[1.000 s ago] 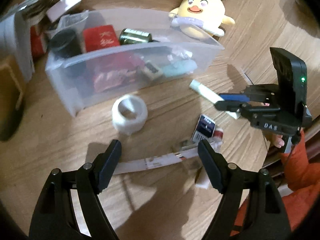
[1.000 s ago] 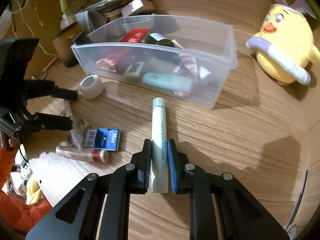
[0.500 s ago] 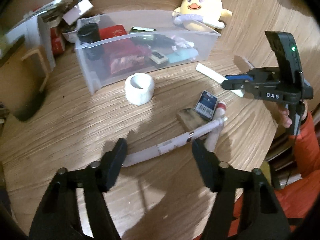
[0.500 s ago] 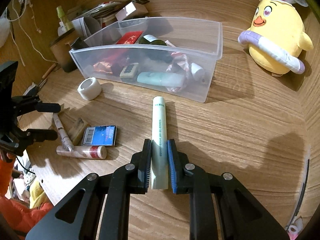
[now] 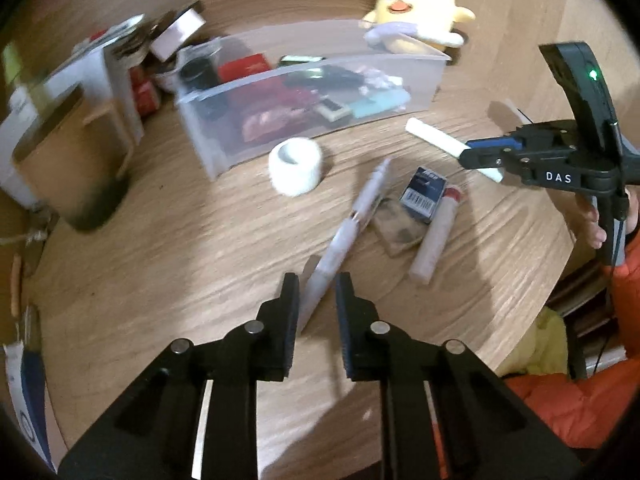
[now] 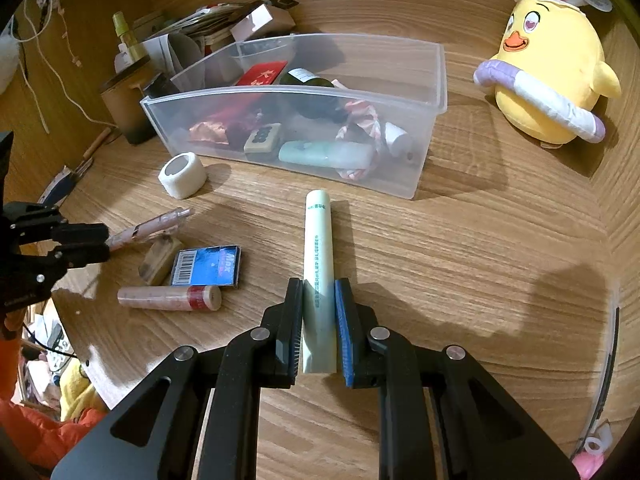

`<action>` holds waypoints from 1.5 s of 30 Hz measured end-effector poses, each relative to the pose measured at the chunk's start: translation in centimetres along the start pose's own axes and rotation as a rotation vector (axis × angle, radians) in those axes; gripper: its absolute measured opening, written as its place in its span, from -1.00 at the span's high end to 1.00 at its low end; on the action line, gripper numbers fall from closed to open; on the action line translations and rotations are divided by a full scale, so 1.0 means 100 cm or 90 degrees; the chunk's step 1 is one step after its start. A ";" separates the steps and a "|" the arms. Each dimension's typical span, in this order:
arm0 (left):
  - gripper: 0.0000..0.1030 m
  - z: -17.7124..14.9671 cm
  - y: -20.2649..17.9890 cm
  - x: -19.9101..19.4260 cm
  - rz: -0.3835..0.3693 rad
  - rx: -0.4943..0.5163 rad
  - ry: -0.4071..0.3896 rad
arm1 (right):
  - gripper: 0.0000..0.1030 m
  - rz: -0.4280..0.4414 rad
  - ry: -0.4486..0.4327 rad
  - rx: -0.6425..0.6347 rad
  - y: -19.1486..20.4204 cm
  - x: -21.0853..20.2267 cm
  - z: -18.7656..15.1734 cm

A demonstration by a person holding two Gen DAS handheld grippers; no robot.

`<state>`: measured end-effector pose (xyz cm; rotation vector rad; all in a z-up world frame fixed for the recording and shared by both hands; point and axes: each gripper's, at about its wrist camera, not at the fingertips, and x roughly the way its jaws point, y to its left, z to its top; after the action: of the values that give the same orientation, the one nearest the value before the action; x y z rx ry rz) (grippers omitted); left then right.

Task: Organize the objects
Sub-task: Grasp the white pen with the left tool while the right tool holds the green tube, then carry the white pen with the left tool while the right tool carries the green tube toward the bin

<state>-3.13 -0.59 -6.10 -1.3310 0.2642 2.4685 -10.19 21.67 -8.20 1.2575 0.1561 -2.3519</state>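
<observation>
Pen (image 5: 344, 236) could swing loose: left gripper (image 5: 316, 300) is closing near its very end; right gripper (image 6: 319, 312) clamps the pale-green tube (image 6: 317, 264).

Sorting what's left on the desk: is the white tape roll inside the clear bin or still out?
Out. The white tape roll sits on the wooden table just in front of the clear bin, outside its near wall.

Left claw (image 5: 316, 294) closing its jaws, tilted downward; right claw (image 6: 318, 312) clamped, likewise tilted.
</observation>
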 end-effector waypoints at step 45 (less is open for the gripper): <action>0.80 0.073 0.001 -0.045 -0.014 -0.062 -0.203 | 0.72 -0.017 -0.212 0.034 0.026 -0.072 0.050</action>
<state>-6.47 0.72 1.68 -0.9470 0.0544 2.6540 -9.39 20.30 0.84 0.8731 0.0023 -2.5626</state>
